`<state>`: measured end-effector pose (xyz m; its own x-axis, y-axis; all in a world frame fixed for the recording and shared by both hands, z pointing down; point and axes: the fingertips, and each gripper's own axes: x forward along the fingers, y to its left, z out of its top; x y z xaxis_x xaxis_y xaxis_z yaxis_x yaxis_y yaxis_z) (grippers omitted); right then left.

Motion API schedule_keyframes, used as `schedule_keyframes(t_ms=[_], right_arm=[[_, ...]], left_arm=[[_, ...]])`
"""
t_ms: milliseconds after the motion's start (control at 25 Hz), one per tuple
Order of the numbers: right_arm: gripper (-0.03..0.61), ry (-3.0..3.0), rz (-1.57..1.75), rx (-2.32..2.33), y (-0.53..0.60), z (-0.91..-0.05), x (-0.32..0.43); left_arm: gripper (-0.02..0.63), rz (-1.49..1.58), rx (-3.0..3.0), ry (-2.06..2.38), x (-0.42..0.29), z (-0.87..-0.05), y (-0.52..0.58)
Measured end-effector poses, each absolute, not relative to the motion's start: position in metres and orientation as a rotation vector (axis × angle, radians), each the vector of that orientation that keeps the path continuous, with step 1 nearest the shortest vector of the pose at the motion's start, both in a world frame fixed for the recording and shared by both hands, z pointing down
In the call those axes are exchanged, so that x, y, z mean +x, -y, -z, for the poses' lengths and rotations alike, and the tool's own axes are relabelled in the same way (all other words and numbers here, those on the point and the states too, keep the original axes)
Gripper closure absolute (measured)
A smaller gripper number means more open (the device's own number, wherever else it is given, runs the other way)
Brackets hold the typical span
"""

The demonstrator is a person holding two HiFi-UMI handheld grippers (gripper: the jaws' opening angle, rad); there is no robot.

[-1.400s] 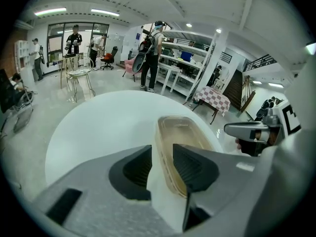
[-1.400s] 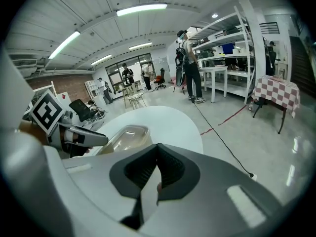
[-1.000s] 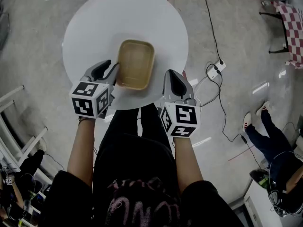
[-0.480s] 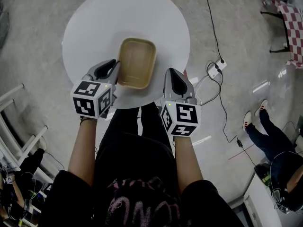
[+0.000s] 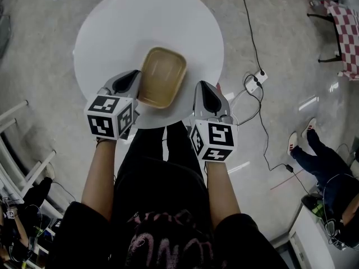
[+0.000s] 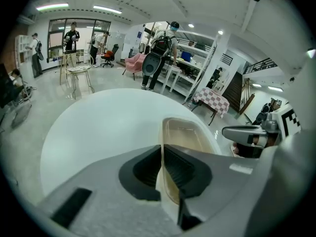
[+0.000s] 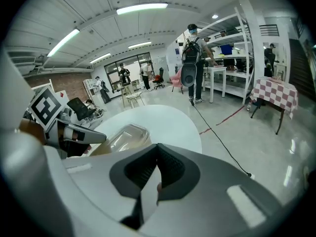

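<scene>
Clamped with the left gripper [image 5: 134, 78] onto the left rim of the tray [image 5: 162, 76].
Holding the right gripper [image 5: 206, 88] just beside the tray's right edge, jaws pressed together, empty; reaching forward with both forearms [image 5: 96, 172], roughly parallel.

A round white table [image 5: 112, 32] stands on the grey floor [image 5: 280, 49]. A tan tray [image 5: 162, 76] is at its near edge.
</scene>
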<state>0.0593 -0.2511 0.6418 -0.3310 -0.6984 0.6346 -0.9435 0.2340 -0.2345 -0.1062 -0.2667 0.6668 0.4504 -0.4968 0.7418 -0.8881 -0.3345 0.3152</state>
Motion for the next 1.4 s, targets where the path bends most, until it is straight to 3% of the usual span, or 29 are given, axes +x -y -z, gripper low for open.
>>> schedule_keyframes(t_ms=[1400], right_arm=[[0.572,2.177,-0.775,1.551,0.255,-0.600,0.065]], left_arm=[[0.598,-0.607,2.042,1.225,-0.102,-0.619,0.268]])
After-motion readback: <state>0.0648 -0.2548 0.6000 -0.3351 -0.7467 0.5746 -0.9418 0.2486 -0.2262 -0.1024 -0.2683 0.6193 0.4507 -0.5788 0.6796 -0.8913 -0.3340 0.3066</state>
